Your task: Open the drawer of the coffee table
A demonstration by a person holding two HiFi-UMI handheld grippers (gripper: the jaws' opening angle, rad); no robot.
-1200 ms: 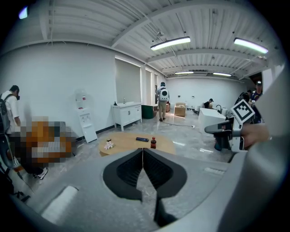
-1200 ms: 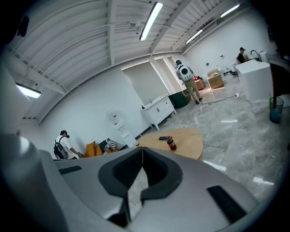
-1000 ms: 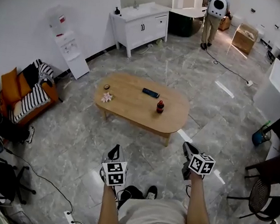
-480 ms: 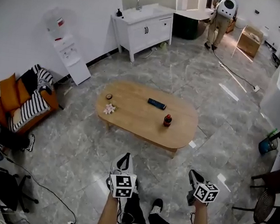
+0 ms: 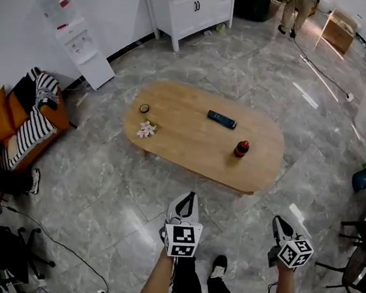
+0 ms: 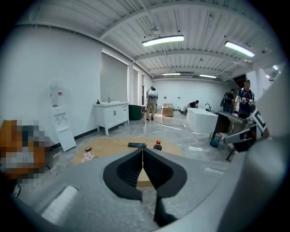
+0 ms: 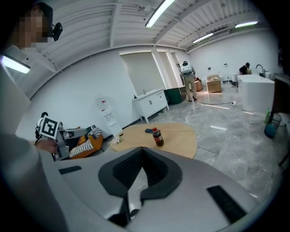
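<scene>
Grippers nearest, both on the near side of the coffee table (image 5: 189, 146) and well short of its edge, with bare floor between. Left gripper (image 5: 189, 199): jaws pressed together, nothing in them. Right gripper (image 5: 278, 221): likewise closed tight and empty. Aimed toward the coffee table, neither touching it.

On the coffee table: bottle (image 5: 241, 148) toward its right end, remote (image 5: 221, 119) just beyond the bottle, small flower (image 5: 146, 129) and round dark thing (image 5: 144, 108) at its left end.

Judged as barely begun: nothing pulled out, nothing grasped. Left to do: close in on the coffee table, find the drawer front, part a pair of jaws, take hold, pull.

Drawer not to be made out in any view; only the top and a thin strip of rim showing, everything beneath hidden from above. Which side carries it: cannot tell.

Beyond the coffee table, white cabinet (image 5: 192, 6) and a person (image 5: 297, 11), both cut off at the top edge.
</scene>
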